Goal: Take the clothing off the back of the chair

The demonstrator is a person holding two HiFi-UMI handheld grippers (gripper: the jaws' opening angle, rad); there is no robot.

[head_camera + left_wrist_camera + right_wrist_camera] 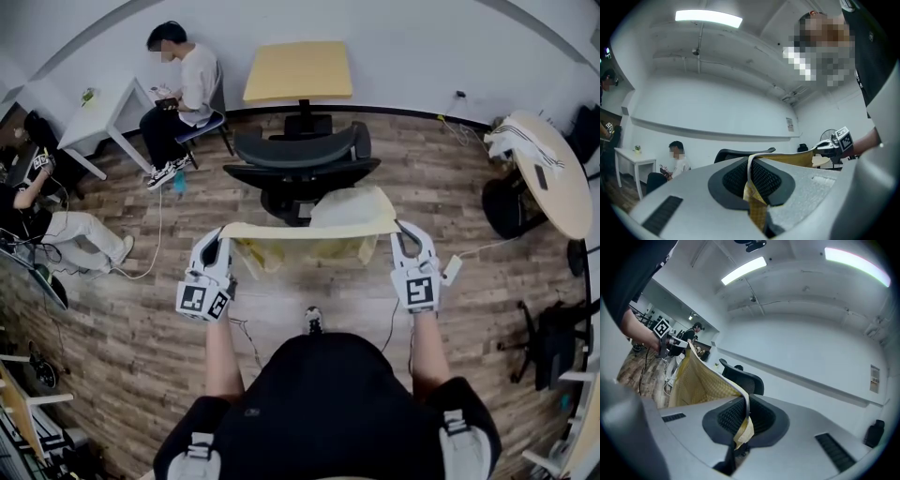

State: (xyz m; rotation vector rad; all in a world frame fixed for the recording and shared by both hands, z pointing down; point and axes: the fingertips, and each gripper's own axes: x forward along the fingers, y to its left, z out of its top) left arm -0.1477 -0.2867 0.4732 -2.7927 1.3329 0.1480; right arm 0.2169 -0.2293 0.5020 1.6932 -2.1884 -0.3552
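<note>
A pale yellow garment hangs stretched between my two grippers, just in front of the black office chair. It looks lifted off the chair's back. My left gripper is shut on the garment's left end and my right gripper on its right end. In the left gripper view the pads of my left gripper pinch the yellow cloth, which runs off to the right gripper. In the right gripper view my right gripper clamps the cloth the same way, with the chair behind.
A yellow table stands behind the chair. A person sits by a white table at the back left, another person at the left edge. A round table with clothing is right. A power strip and cables lie on the floor.
</note>
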